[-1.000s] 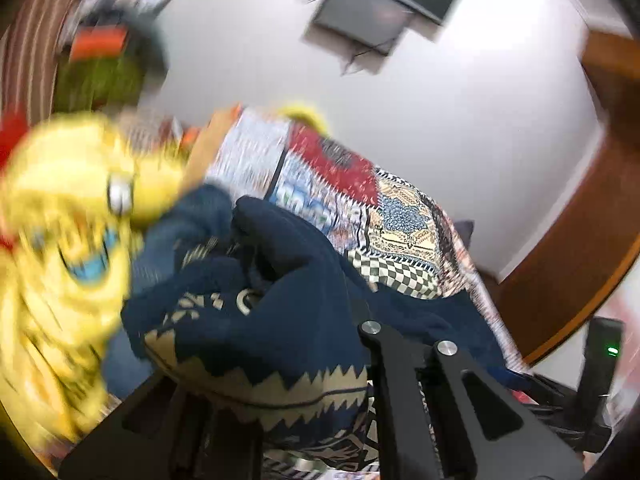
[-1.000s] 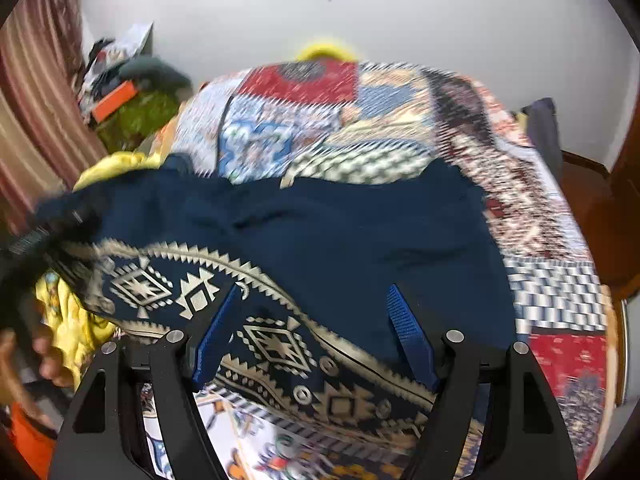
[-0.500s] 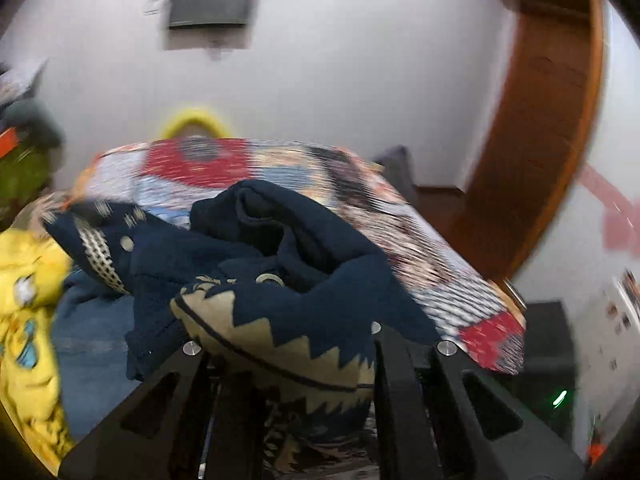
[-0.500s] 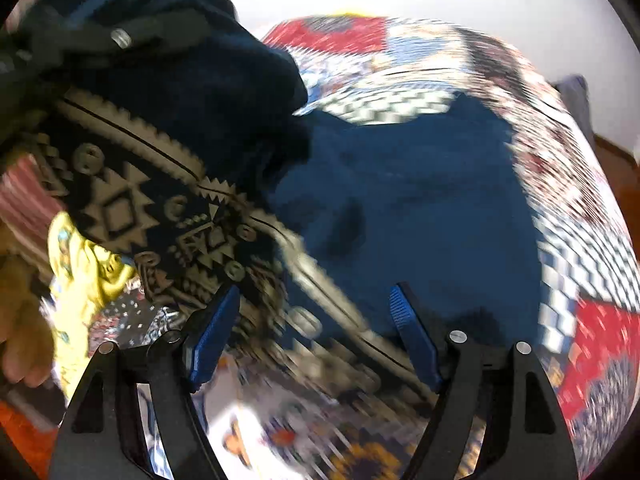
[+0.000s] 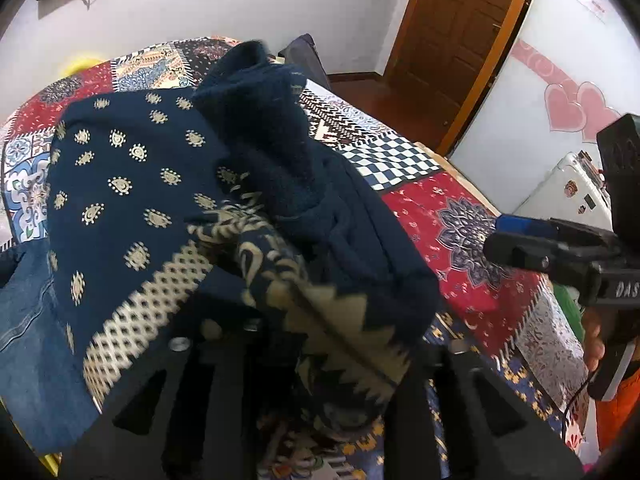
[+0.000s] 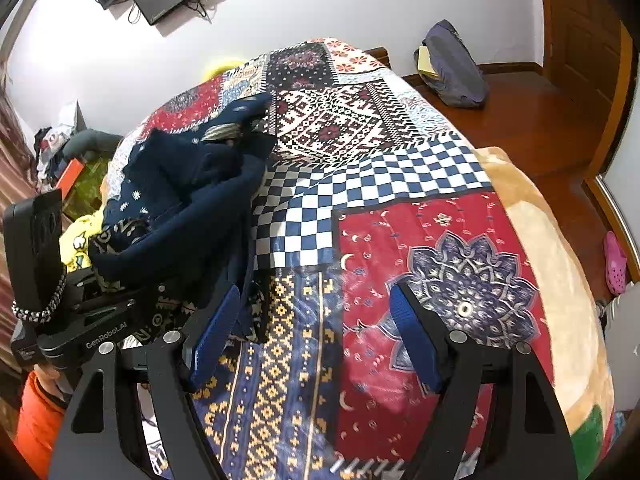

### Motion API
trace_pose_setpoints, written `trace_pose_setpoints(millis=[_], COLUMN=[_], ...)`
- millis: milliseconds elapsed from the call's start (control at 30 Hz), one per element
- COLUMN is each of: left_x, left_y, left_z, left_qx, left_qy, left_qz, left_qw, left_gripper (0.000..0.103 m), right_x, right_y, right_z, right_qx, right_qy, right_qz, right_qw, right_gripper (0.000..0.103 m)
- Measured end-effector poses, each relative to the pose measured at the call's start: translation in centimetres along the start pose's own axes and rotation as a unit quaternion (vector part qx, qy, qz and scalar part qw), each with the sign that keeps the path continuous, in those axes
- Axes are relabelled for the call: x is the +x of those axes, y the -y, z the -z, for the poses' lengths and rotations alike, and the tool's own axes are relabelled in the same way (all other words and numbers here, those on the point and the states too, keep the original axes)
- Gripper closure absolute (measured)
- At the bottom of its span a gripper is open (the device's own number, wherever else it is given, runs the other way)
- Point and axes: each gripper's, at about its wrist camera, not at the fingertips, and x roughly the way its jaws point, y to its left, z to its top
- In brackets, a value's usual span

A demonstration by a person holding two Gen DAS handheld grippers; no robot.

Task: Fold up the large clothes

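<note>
**Ana:** Looking along the left claw (image 5: 316, 364), what has it got?

**Ben:** It is clamped on a bunch of the navy patterned garment (image 5: 168, 184). The cream zigzag border (image 5: 352, 344) hangs right over its 2 fingers, so the tips are buried in cloth.

**Ana:** And where does the rest of that garment lie?

**Ben:** Heaped on the left half of the bed, over the patchwork bedspread (image 5: 452, 216). Its dotted panel spreads toward the far left, where it overlaps blue denim jeans (image 5: 28, 320) at the bed's near-left edge. A dark fold rises in a peak toward the wall.

**Ana:** The right claw (image 6: 316, 340)?

**Ben:** Spread wide with nothing between its 2 blue pads (image 6: 214, 336). It hangs above the bare bedspread, just beside the garment's right-hand edge (image 6: 244, 208).

**Ana:** Any open room?

**Ben:** The whole right half of the bed is uncovered quilt: checkered, red and yellow-on-blue panels. A tan blanket (image 6: 560, 264) shows along the bed's right edge, with wooden floor (image 6: 520, 112) past it. A grey bag (image 6: 452, 68) leans at the far wall, and a pink shoe (image 6: 614, 264) lies on the floor, well apart from the bed.
</note>
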Motion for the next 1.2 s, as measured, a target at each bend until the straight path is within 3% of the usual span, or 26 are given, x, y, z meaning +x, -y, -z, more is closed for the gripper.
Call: trace_pose_setpoints(millis=[100,333,500,567,733,867,933,1033,1200], left_x=[-1.4,-5.1,-8.1,-9.7,-10.9,-8.7,-8.0,-7.7,-7.0], left_y=[1.8,2.1,-1.0,-3.0,-7.3,-10.0,-10.3,-9.9,-9.4], left_z=[1.8,6.9,7.1,6.6,5.1,5.8,6.7,8.3,11.1], left_qx=[0.015,0.029,-0.012,-0.034,-0.091,-0.136,-0.143,-0.13,-0.073], left_qy=[-0.006,-0.016,0.014,0.037,0.073,0.055,0.055,0.058,0.003], left_qz=[0.009,0.015,-0.015,-0.049,-0.108,-0.094,-0.087,-0.108,-0.181], left_qw=[0.9998,0.9993,0.9997,0.9976,0.9873,0.9847,0.9844,0.984,0.9808], left_gripper=[0.058,0.056,0.053,0.051,0.044,0.043,0.038,0.031,0.031], right_x=[-1.2,-3.5,-2.9,-1.6,3.1,5.7,6.2,6.8,6.0], right_y=[-0.7,-4.1,-7.6,-8.9,-10.4,-9.3,-8.5,-6.4,-3.1], right_z=[-0.3,-1.1,-1.8,-2.1,-2.1,-1.0,-0.1,1.5,3.3], right_qx=[-0.005,-0.05,-0.086,-0.097,-0.11,-0.104,-0.105,-0.106,-0.077], right_qy=[0.012,0.046,0.058,0.057,0.023,-0.013,-0.024,-0.057,-0.091], right_qz=[-0.008,-0.036,-0.055,-0.056,-0.039,-0.024,-0.02,0.007,-0.002], right_qw=[1.0,0.997,0.993,0.992,0.993,0.994,0.994,0.993,0.993], right_gripper=[0.029,0.029,0.028,0.028,0.028,0.028,0.028,0.028,0.028])
